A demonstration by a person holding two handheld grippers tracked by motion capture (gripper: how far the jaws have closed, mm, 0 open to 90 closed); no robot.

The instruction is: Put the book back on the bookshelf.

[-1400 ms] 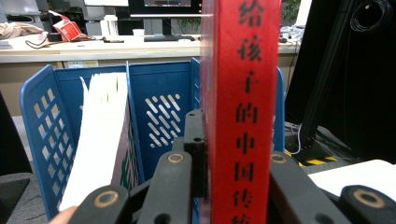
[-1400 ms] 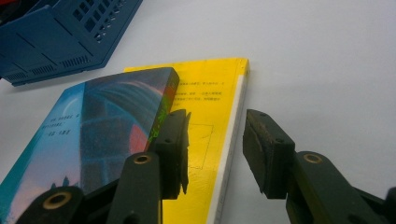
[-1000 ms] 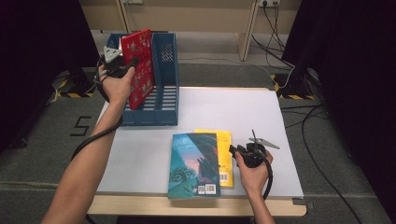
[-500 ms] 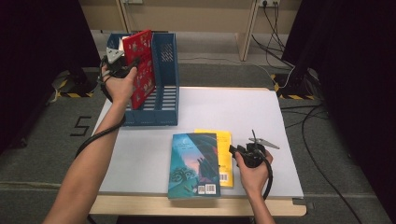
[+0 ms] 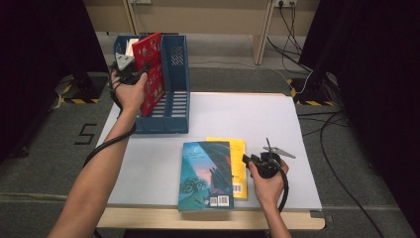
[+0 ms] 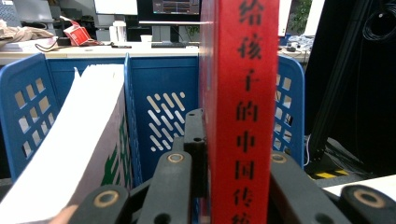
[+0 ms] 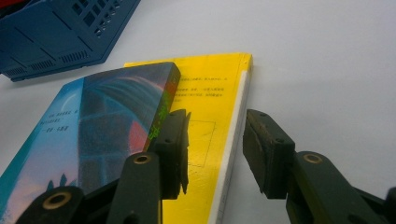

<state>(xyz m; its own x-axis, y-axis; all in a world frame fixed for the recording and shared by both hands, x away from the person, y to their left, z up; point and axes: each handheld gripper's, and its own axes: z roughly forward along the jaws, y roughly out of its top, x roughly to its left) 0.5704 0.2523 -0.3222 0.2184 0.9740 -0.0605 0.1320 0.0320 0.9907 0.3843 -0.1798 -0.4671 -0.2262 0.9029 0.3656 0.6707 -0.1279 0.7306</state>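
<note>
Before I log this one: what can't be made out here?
- Red book: the left gripper view's top and bottom edges cut off its spine title.
- Yellow book: the teal book covers its left part in the high view.
- White book in the blue rack: cover hidden, left gripper view.

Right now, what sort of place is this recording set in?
Probably an office or lab work area: a white table with a blue file rack, cables on the grey floor, and desks with monitors behind.
</note>
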